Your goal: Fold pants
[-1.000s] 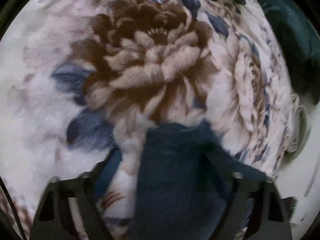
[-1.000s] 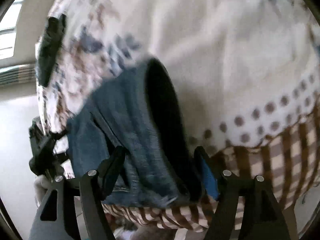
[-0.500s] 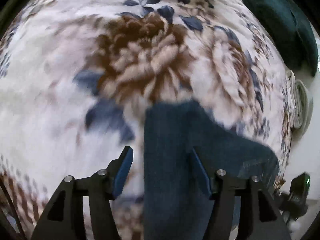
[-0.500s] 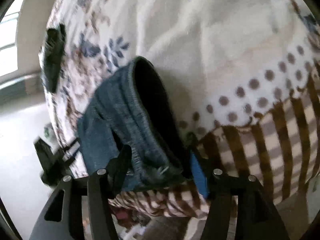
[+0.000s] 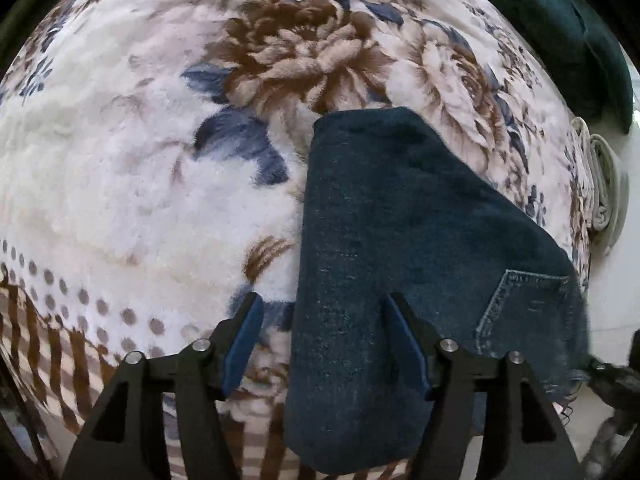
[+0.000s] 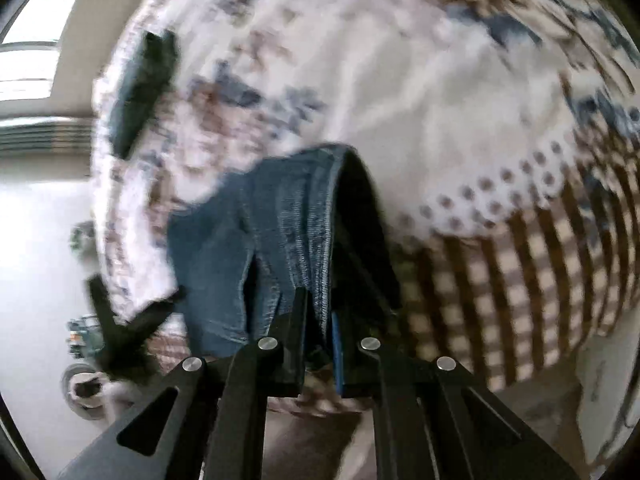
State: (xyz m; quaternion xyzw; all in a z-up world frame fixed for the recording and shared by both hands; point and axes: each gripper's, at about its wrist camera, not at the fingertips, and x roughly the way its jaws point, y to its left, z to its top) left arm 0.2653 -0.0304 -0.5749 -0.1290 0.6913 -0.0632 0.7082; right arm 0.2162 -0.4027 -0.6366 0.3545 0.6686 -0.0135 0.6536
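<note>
Dark blue denim pants [image 5: 384, 248] lie folded on a floral fleece blanket [image 5: 140, 184], a back pocket showing at the right. My left gripper [image 5: 324, 320] is open just above the pants' left edge, holding nothing. In the right wrist view my right gripper [image 6: 320, 308] is shut on a raised fold of the pants [image 6: 288, 220], which hangs in a loop over the blanket [image 6: 440, 100]. The left gripper also shows there as a black blur [image 6: 120, 328] at the lower left.
A dark green cushion [image 5: 568, 40] lies at the blanket's far right. A folded grey cloth [image 5: 604, 184] sits at the right edge. A dark flat object [image 6: 140, 84] lies on the blanket's far side. White floor [image 6: 36, 240] lies beyond the bed edge.
My left gripper opened, let go of the pants and drew back. My right gripper closed on the denim fold. The right view is blurred from motion.
</note>
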